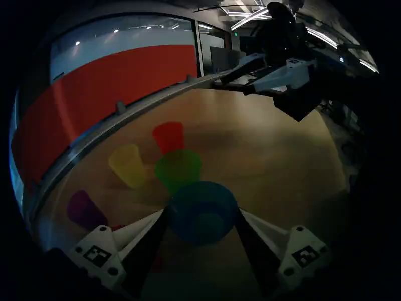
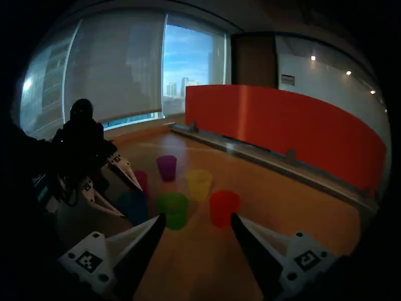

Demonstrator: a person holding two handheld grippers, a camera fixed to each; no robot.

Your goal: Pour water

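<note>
Dim office room, with a warm wooden table [image 1: 260,150] under both tools, a long red partition [image 2: 301,125] along its far edge and bright windows [image 2: 193,70] beyond.

Over to the left gripper [image 1: 202,211]: it's clamped on the blue cup [image 1: 202,223], both fingers pressed against the cup's sides right at the tips. That cup is translucent blue plastic and tapered. Its wide mouth is turned toward the camera, so we look straight down to its round base. Whether there's water in it, I cannot tell in this light.

Directly ahead of the left gripper, just past the blue cup, stands the green cup [image 1: 178,170], and behind that the red cup [image 1: 169,136]. Ahead and to the left of the fingers is the yellow cup [image 1: 128,165]. Further left, near the left finger, is the purple cup [image 1: 85,209]. All of them are the same translucent tumbler shape, and all are upright on the wood.

Now the right gripper [image 2: 197,216]: its jaws are spread wide with nothing between them, held above the table. The green cup sits just ahead of its left finger and the red one just ahead of its right finger. Yellow and purple are further on between them. Off to its left, a pink cup [image 2: 141,180] stands right beside the left gripper's fingers, next to the blue cup.
</note>
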